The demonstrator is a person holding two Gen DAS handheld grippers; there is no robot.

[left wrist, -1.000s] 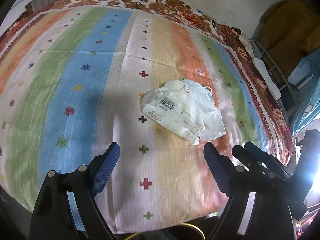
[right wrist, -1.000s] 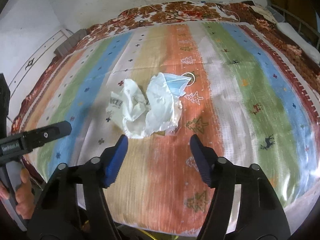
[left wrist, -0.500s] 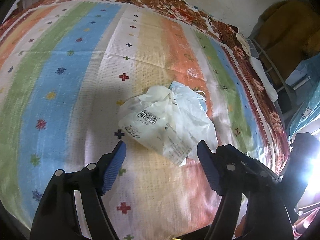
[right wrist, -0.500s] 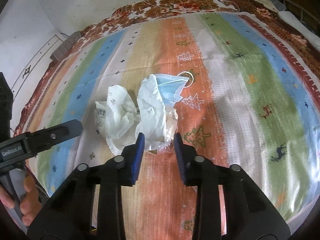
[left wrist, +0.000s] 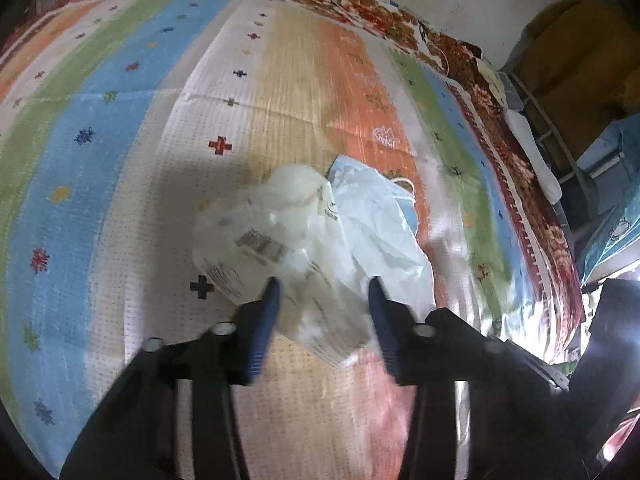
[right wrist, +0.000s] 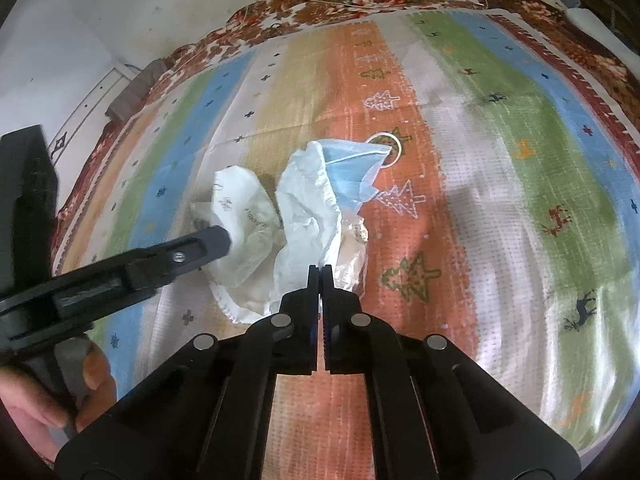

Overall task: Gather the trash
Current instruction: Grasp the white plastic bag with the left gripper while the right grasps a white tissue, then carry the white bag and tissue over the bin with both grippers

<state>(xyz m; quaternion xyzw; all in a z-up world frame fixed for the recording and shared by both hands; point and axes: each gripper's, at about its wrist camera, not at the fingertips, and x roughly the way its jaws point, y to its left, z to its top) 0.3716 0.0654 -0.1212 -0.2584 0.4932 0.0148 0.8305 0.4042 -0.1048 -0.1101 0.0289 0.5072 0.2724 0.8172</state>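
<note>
Trash pile sits centre-frame on the striped bedspread (left wrist: 120,128). L gripper (left wrist: 322,294) has just been closing – its 2 blue pads now straddle the near end of the printed plastic wrapper (left wrist: 256,248), pad contact unclear thru blur. R gripper (right wrist: 320,276) has just clenched tight – jaws pinch the edge of the white crumpled bag (right wrist: 308,216). Blue face mask (right wrist: 352,168) lies against the bag, upper centre of the R view.
</note>
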